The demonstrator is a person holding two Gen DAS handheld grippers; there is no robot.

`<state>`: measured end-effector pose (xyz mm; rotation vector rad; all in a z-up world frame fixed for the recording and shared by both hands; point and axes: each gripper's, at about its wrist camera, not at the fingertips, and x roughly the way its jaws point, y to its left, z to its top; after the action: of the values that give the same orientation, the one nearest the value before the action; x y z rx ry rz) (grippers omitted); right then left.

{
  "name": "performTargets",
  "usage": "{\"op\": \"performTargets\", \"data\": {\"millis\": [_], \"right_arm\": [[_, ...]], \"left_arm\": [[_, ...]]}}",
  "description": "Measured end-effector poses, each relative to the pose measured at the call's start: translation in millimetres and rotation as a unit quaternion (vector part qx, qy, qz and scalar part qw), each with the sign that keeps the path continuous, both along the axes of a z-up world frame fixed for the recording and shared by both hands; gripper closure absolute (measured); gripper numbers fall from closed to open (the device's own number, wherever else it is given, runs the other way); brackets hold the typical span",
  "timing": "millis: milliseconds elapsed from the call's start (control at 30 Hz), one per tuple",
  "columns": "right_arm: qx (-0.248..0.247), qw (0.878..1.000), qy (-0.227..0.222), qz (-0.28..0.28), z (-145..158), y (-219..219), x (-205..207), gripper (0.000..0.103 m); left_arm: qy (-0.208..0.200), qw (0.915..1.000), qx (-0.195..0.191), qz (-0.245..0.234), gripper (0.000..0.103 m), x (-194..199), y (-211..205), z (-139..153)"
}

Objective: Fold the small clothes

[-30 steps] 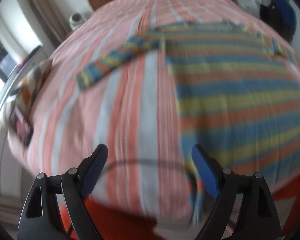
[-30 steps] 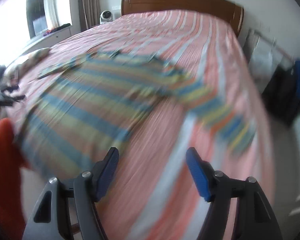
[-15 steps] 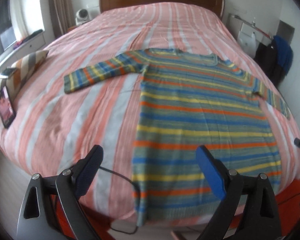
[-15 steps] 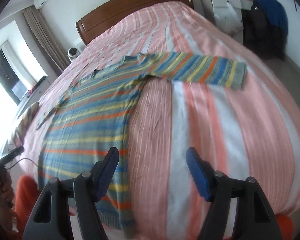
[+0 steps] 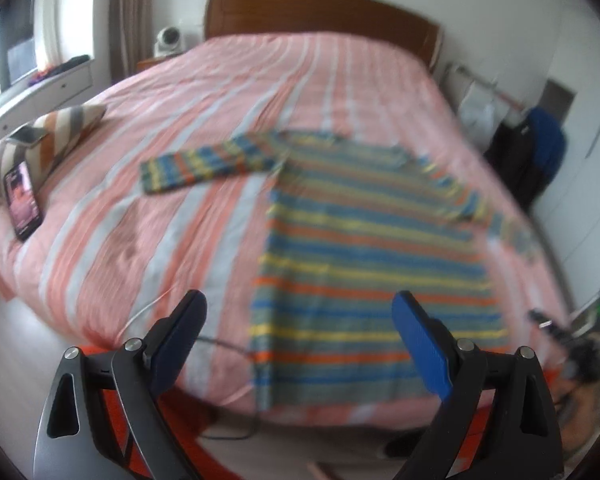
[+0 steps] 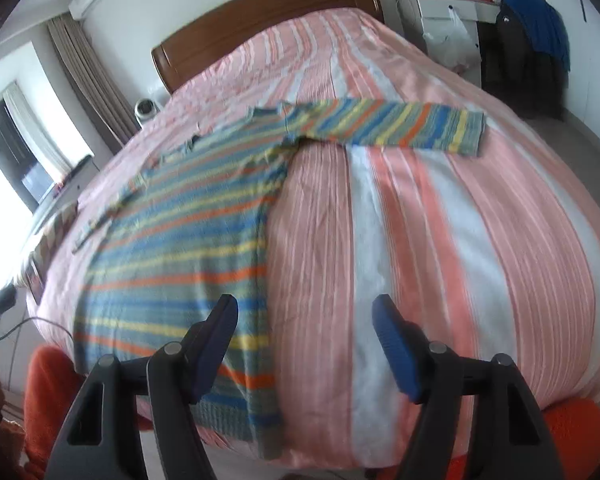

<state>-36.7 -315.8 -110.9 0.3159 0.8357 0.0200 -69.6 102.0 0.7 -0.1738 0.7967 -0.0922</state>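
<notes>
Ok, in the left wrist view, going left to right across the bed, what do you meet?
Phone leaning on the striped pillow → spread left sleeve → body of the striped sweater → its other sleeve → dark clothes hanging beside the bed.

Daylight is coming in from the window [image 6: 4,168], blowing out the right wrist view's left edge. Left wrist view is smearing with motion blur; sweater [image 5: 364,264] stripes are looking soft. Fisheye is bending both views' edges, with dark corner vignetting.
</notes>
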Motion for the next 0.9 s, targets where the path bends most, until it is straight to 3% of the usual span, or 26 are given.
{"op": "performTargets", "data": {"millis": [233,400,600,900], "right_arm": [[-0.015,1.000,-0.025,0.008,11,10,-7,0.034],[-0.007,1.000,-0.024,-0.005,10,6,-14,0.034],[-0.006,1.000,-0.018,-0.006,6,6,-13,0.034],[-0.020,1.000,-0.012,0.014,2,20,-11,0.034]], "left_arm": [[-0.025,0.9960,-0.071,-0.048,0.004,-4,-22,26],[0.002,0.9951,-0.070,-0.071,0.004,-3,-44,10],[0.029,0.9962,-0.042,-0.071,0.004,-1,-52,-13],[0.030,0.9981,0.054,0.000,0.004,28,-31,-50]]}}
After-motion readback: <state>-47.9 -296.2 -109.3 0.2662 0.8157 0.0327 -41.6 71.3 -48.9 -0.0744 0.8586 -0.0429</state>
